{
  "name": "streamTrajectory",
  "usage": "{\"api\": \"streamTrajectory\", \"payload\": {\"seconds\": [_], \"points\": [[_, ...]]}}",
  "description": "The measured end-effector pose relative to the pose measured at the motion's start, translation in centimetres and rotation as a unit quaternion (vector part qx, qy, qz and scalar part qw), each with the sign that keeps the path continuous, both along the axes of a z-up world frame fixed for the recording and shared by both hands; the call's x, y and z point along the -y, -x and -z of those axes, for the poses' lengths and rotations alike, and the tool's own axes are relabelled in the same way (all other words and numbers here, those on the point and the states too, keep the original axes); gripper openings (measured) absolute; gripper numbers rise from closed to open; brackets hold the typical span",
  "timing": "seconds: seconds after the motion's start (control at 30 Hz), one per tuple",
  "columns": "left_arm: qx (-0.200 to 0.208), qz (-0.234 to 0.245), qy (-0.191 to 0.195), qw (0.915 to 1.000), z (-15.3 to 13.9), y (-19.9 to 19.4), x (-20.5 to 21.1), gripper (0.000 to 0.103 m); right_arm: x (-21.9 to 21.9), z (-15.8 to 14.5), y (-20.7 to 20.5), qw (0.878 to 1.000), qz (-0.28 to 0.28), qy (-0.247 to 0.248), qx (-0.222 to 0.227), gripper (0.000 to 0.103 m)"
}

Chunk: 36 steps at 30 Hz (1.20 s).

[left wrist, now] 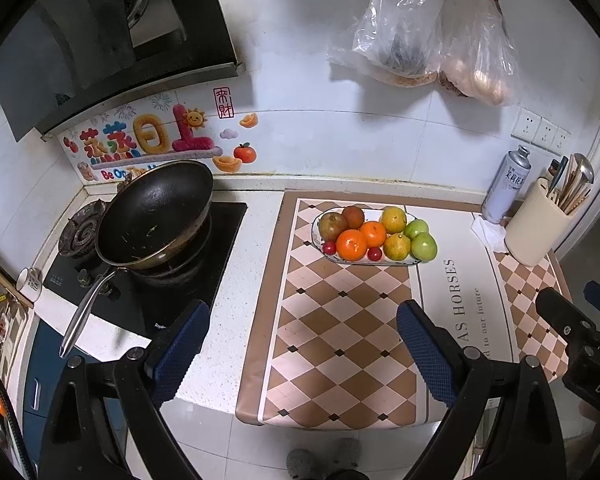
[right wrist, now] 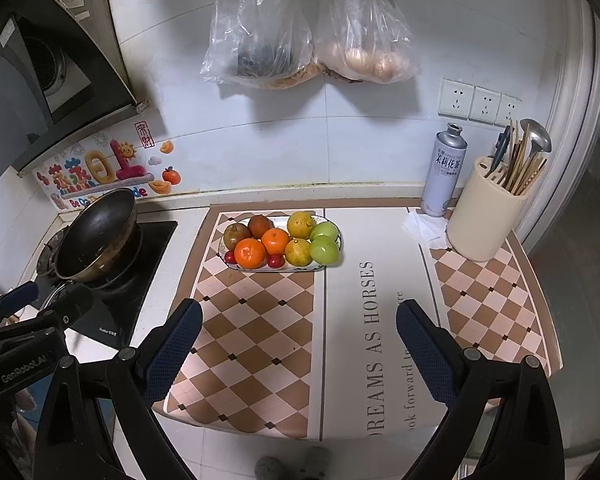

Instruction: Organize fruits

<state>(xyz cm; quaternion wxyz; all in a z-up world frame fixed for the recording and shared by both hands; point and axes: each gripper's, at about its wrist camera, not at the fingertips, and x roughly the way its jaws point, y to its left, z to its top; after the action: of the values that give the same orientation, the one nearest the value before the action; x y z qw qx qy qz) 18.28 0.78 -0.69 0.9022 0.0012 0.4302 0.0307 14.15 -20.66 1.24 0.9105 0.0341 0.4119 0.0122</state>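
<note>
A white oval plate [left wrist: 392, 262] [right wrist: 242, 267] near the back of the checked counter mat holds the fruit: oranges [left wrist: 352, 245] [right wrist: 250, 253], yellow-green citrus [left wrist: 397, 246] [right wrist: 298, 252], two green apples [left wrist: 423, 246] [right wrist: 324, 250], brownish fruits [left wrist: 333, 225] [right wrist: 237, 236] and small red ones [left wrist: 375, 254] [right wrist: 275, 261]. My left gripper [left wrist: 302, 354] is open and empty, held above the mat's front edge, well short of the plate. My right gripper [right wrist: 298, 354] is open and empty too, beside it on the right.
A black wok [left wrist: 156, 216] [right wrist: 98, 234] sits on the stove at left. A cream utensil holder [left wrist: 538, 226] [right wrist: 486, 216] and a spray can [left wrist: 506, 184] [right wrist: 446, 170] stand at back right. Plastic bags [right wrist: 308, 28] hang on the wall above.
</note>
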Motion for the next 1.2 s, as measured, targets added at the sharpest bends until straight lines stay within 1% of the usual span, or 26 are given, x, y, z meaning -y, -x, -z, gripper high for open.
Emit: {"api": "streamTrajectory", "payload": {"seconds": [1.03, 1.07, 1.1, 1.2], "points": [[0.006, 0.009, -0.001, 0.9999, -0.3, 1.2, 0.5, 0.096, 0.2, -0.1, 0.5, 1.0, -0.004, 0.002, 0.0, 0.1], [0.006, 0.009, -0.001, 0.9999, -0.3, 1.2, 0.4, 0.098, 0.2, -0.1, 0.4, 1.0, -0.004, 0.002, 0.0, 0.1], [0.007, 0.008, -0.002, 0.9999, -0.4, 1.3, 0.5, 0.103, 0.3, -0.1, 0.4, 1.0, -0.004, 0.002, 0.0, 0.1], [0.012, 0.006, -0.002, 0.9999, -0.4, 1.5, 0.4, 0.103, 0.3, -0.1, 0.5, 1.0, -0.004, 0.005, 0.001, 0.1]]}}
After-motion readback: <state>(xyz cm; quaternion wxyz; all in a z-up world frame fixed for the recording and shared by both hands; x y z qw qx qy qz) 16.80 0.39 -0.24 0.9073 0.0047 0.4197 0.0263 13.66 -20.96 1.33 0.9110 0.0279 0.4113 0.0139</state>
